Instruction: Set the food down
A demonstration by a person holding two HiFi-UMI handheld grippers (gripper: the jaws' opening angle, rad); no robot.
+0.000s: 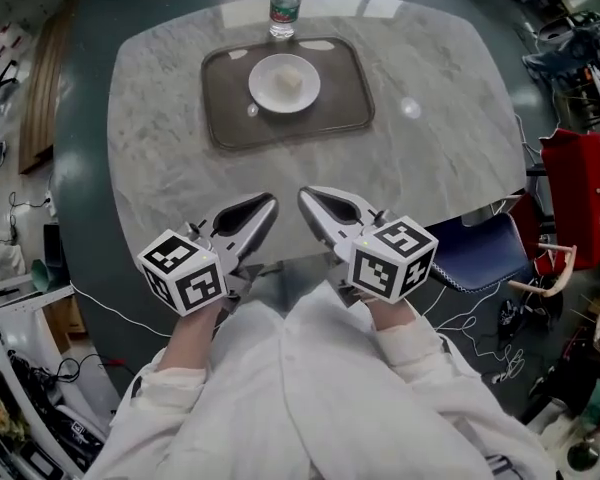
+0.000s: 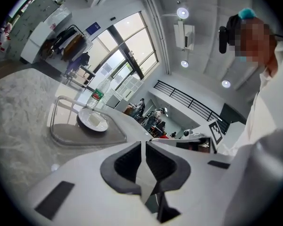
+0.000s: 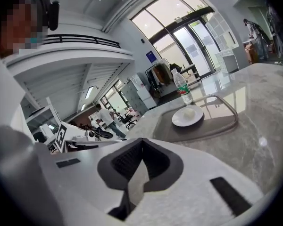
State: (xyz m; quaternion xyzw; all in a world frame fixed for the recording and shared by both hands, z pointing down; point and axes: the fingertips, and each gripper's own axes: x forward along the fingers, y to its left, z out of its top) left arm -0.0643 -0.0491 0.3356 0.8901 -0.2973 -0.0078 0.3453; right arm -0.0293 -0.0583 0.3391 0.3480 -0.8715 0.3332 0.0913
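Observation:
A pale lump of food (image 1: 289,80) lies on a white plate (image 1: 270,93), which stands in a brown tray (image 1: 230,133) at the far side of the round marble table (image 1: 160,168). Both grippers hover side by side over the table's near edge, well short of the tray. My left gripper (image 1: 267,204) is shut and empty, and so is my right gripper (image 1: 308,198). In the left gripper view the shut left gripper (image 2: 143,145) points toward the plate (image 2: 87,122) and food (image 2: 96,119). In the right gripper view the right gripper (image 3: 140,142) faces the plate (image 3: 181,120) and food (image 3: 190,112).
A water bottle (image 1: 285,3) stands just behind the tray. A blue chair (image 1: 480,253) and a red object (image 1: 580,198) are off the table's right side. Cables trail on the floor. Bare marble lies between the grippers and the tray.

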